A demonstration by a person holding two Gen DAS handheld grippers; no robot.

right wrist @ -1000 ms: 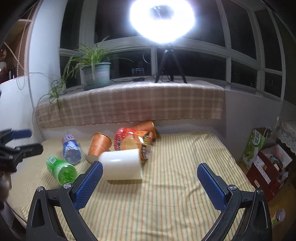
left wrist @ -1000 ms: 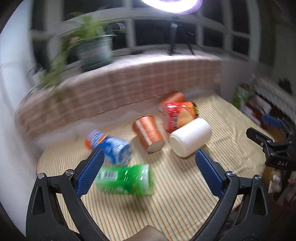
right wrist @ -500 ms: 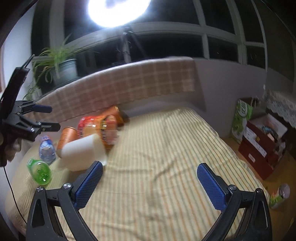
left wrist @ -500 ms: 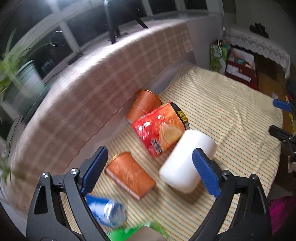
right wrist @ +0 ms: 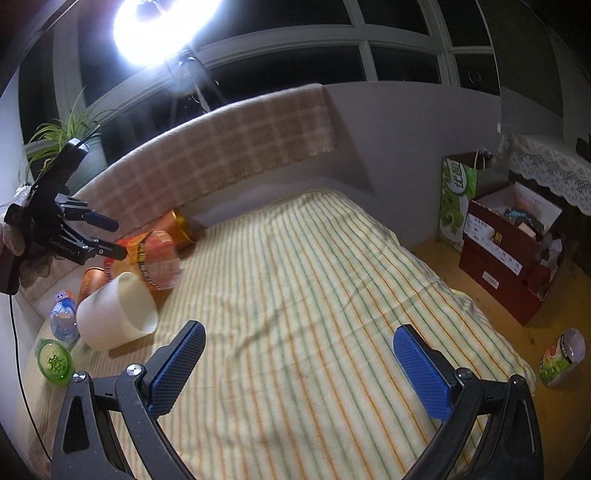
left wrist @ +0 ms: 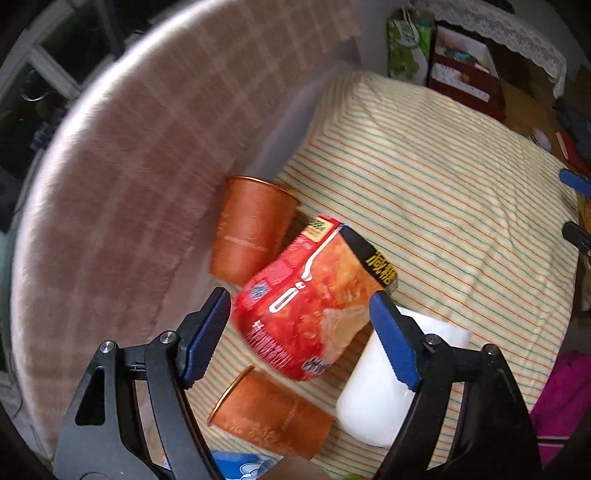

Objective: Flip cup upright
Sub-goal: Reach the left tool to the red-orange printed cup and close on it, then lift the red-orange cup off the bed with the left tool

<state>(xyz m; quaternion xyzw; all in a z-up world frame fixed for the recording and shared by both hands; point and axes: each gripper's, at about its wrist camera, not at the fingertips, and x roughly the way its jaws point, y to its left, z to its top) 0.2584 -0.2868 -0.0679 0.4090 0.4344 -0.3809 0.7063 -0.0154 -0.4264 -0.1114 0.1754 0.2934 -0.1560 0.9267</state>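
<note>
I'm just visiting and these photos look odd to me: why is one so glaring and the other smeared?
Right wrist view: the bright ring light on a tripod blows out white at the top against dark windows, and straight edges bow from the fisheye lens. Left wrist view: the checked brown blanket is smeared by motion blur, while the red snack bag stays fairly readable.

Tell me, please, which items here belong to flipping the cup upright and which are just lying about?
Job in hand: white cup, near copper cup, far copper cup, all on their sides; open left gripper.
Lying about: red snack bag, water bottle, green container.
</note>
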